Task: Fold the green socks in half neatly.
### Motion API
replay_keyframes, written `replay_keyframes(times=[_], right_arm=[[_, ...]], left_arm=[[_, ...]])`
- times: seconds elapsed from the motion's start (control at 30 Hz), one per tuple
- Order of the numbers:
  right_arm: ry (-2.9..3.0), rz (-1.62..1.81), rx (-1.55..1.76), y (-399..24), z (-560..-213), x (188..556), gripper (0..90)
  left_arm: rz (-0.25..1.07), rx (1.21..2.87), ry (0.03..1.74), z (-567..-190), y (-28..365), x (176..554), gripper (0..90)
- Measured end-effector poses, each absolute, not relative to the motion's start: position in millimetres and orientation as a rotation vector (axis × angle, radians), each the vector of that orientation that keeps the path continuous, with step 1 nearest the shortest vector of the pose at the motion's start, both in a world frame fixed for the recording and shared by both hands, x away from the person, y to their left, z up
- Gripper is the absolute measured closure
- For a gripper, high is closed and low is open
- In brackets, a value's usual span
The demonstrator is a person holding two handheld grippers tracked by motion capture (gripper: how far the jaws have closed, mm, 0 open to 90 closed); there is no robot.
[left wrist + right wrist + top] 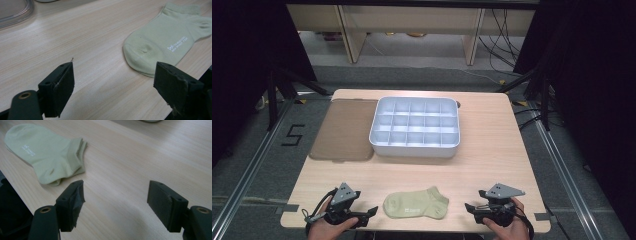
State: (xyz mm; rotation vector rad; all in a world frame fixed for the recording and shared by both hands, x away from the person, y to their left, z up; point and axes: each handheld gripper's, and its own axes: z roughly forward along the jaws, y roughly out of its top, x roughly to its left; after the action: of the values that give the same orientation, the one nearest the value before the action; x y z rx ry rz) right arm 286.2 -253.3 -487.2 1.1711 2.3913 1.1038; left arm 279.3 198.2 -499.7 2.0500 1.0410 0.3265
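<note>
- The bench (492, 150) is the biggest thing here, and the sock (416, 205) is our landmark: it lies flat right at the near edge, so there's hardly any wood between it and the drop.
- Beyond the sock sits the white divided tray (415, 128), with a brown lid-like sheet (343, 130) just beside it. Between them and the sock is a wide bare strip, plenty of room to swing.
- Left claw (371, 212) is just beside the sock's toe end, jaws spread wide with nothing in them.
- Right claw (469, 207) is near the sock's cuff end, a bit farther off, also gaping and holding nothing.
- What we reckon could go wrong: a sideways shove instead of a clean pinch could slide the sock off the near edge, since it's thin and loose.
- Pinching only one layer at the cuff could let it unfold or slip out.
</note>
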Motion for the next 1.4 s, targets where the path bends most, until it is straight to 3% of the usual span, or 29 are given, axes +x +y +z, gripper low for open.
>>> replay_keyframes(times=[0.3, 1.4], right_arm=[[2.409, 1.127, 1.132, -246.4, -484.2, 288.1, 36.2], [2.595, 1.038, 0.957, -169.5, -498.9, 318.9, 40.7]], left_arm=[[0.331, 2.036, 1.041, -498.4, 196.2, 278.8, 16.2], [0.327, 2.051, 1.017, -499.1, 194.9, 279.7, 15.8]])
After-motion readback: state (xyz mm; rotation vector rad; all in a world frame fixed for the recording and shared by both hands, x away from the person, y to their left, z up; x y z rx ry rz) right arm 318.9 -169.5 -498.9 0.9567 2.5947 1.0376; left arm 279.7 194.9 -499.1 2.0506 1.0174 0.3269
